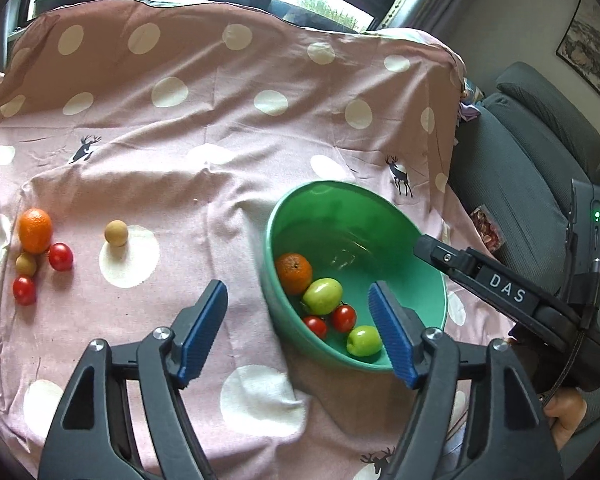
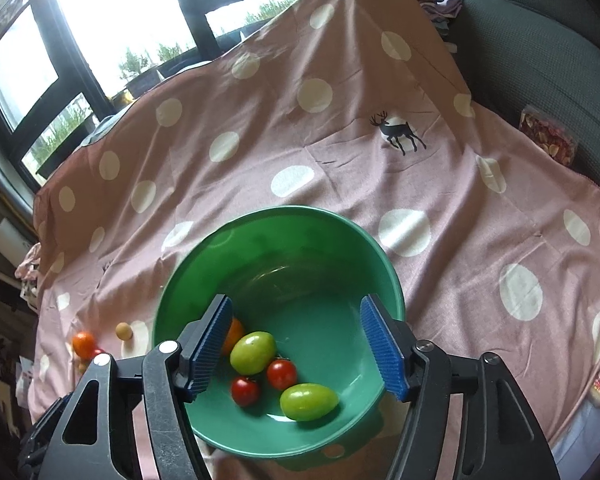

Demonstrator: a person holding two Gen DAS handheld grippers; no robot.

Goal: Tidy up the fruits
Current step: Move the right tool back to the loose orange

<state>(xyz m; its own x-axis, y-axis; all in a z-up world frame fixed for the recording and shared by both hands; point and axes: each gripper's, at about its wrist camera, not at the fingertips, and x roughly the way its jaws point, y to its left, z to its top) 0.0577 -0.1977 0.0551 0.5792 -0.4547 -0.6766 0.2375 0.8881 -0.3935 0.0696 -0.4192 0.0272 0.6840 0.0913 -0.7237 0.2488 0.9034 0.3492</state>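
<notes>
A green bowl (image 1: pixel 340 188) (image 2: pixel 284 210) stands on the pink dotted cloth. It holds an orange (image 1: pixel 294 273), two green fruits (image 1: pixel 323 295) (image 2: pixel 309 401) and two red tomatoes (image 1: pixel 343 317) (image 2: pixel 245 390). To the left on the cloth lie another orange (image 1: pixel 35 230), two tomatoes (image 1: pixel 60 256), and two small brown fruits (image 1: pixel 116 233). My left gripper (image 1: pixel 296 296) hovers open over the bowl's near left rim, holding nothing. My right gripper (image 2: pixel 297 308) is open above the bowl's inside, also with nothing between its pads. One of its fingers (image 1: pixel 440 254) reaches over the bowl's right rim.
A grey sofa (image 1: pixel 520 160) runs along the right, with a small snack packet (image 1: pixel 488 228) beside the cloth's edge. The cloth (image 2: pixel 420 184) rises over a hump at the back, under the windows. A hand (image 1: pixel 568 416) holds the right gripper's handle.
</notes>
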